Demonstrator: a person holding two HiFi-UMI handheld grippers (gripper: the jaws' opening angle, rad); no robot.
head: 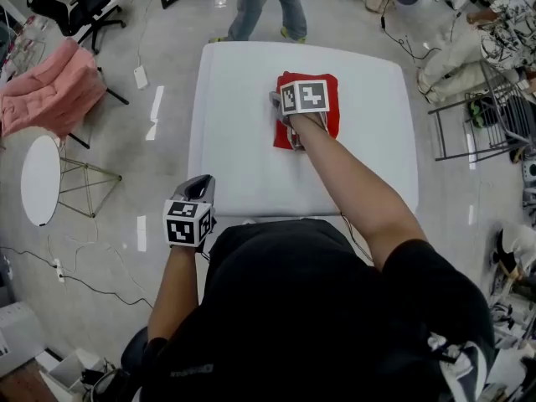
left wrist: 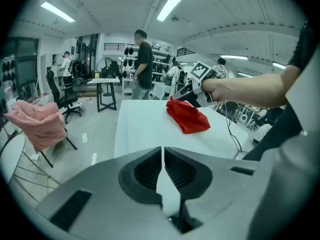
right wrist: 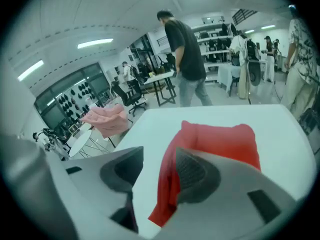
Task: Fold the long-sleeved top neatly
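Note:
The red long-sleeved top (head: 332,120) lies folded into a small bundle on the far middle of the white table (head: 243,166). My right gripper (head: 283,111) hangs over the bundle's left edge. In the right gripper view its jaws (right wrist: 159,159) stand wide open, with the red fabric (right wrist: 220,139) running between them and the pads not pressing on it. My left gripper (head: 199,187) is back at the table's near left corner, well away from the top. Its jaws (left wrist: 163,156) are shut with nothing in them, and the red bundle (left wrist: 189,118) shows far ahead beside the right gripper (left wrist: 176,98).
A person (head: 268,2) stands just beyond the far edge of the table. A pink cloth (head: 46,86) is draped over a chair on the left, near a round white stool (head: 40,178). A black metal frame (head: 477,115) stands on the right. Cables trail across the floor.

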